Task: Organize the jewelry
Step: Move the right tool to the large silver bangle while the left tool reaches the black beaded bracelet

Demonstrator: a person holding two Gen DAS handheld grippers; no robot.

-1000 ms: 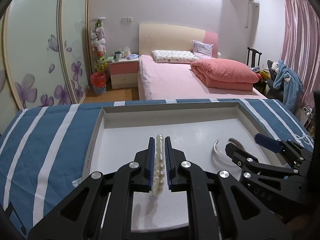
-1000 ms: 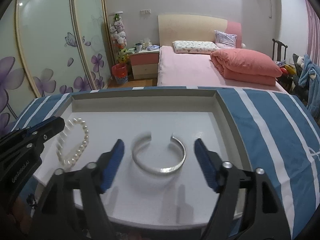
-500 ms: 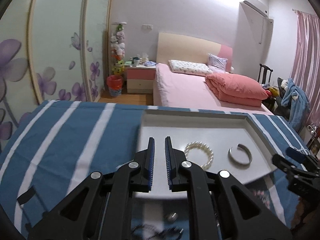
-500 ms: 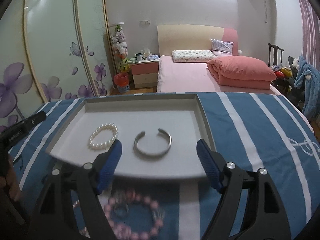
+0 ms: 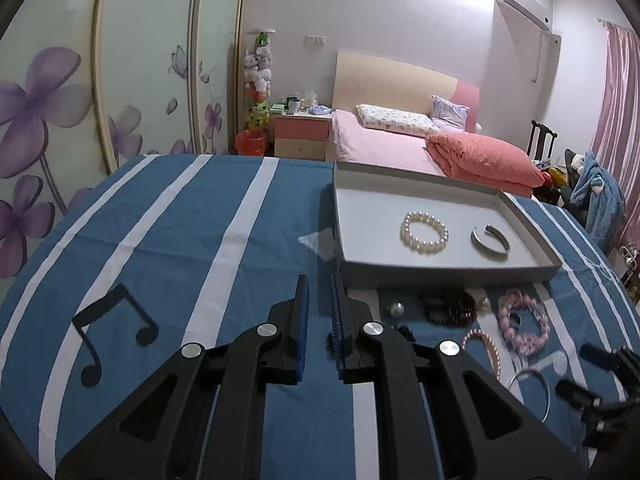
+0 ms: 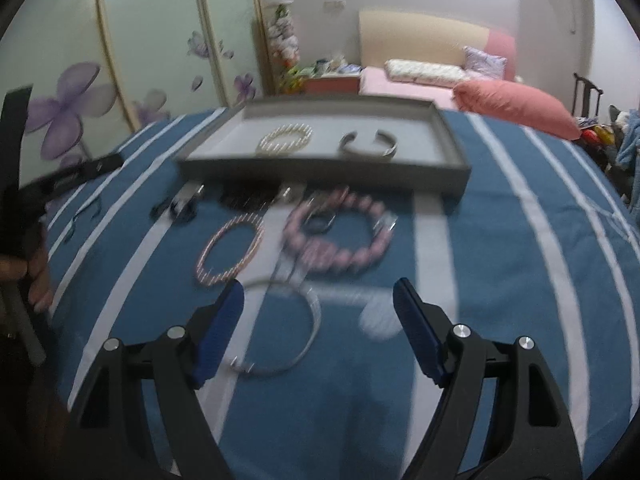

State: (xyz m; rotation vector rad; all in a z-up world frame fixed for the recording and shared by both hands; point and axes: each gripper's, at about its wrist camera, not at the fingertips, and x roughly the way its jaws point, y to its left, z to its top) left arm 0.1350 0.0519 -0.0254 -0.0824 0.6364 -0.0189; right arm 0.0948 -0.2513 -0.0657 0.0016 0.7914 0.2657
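Two pieces in tray: pearl bracelet and silver cuff lie apart in the grey tray.
Left gripper: nearly closed, holds nothing.
Right gripper: jaws wide, empty, above the thin silver bangle.
Advice: centre the bangle's wire between the pads, then close gently.
In the way: pink bead bracelet and thin beaded bracelet lie near on the striped tabletop.

The left gripper is held nearly shut with nothing in it, left of the tray, and the right gripper is held wide open, empty, in front of the tray.
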